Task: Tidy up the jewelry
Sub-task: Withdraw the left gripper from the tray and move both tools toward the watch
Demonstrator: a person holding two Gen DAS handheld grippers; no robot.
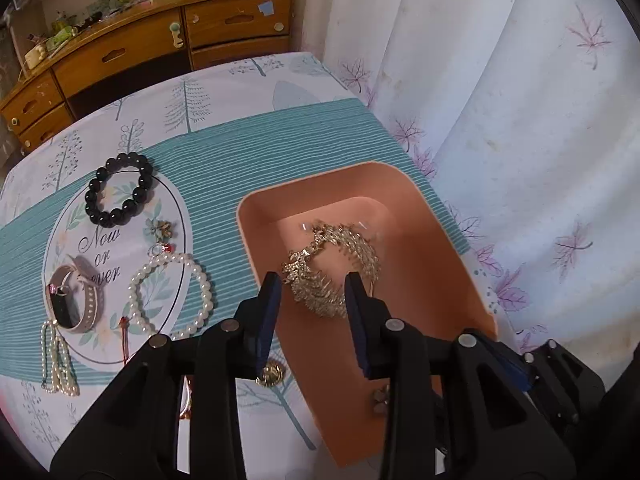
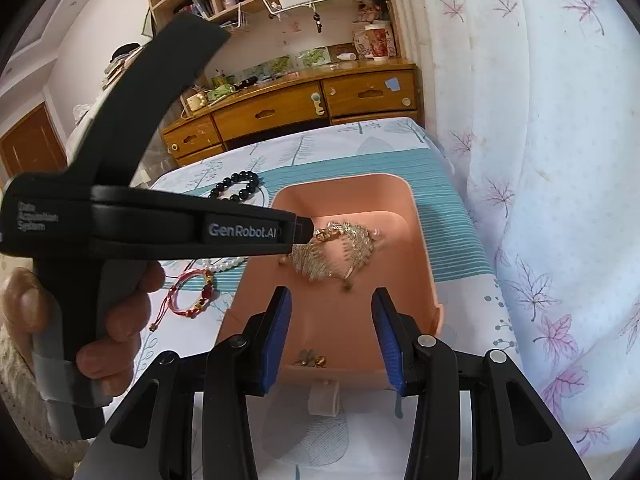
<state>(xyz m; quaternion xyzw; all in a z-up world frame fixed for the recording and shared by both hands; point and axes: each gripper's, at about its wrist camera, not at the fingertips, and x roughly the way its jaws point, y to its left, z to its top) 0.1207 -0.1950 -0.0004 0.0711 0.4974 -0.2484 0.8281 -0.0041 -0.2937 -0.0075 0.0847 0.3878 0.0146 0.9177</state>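
Both tongs, left [image 1: 312, 280] and right [image 2: 331, 294], stand apart over the pink tray [image 1: 256, 216]. A gold necklace [image 1: 332, 268] lies inside it.

Count, both views. Trays: one pink tray [image 1: 448, 216]. Inside it: one gold leaf-pattern necklace [image 1: 340, 268] and a small cluster of earrings [image 2: 310, 359], exact number unreadable. On the cloth: one black bead bracelet [image 1: 119, 188], one pearl bracelet [image 1: 172, 296], one smartwatch [image 1: 74, 300], one fine pearl strand [image 1: 58, 360], one flower brooch [image 1: 160, 229], one gold coin-like piece [image 1: 271, 374], one red cord bracelet [image 2: 192, 292], one ring [image 2: 325, 396] on a stand.
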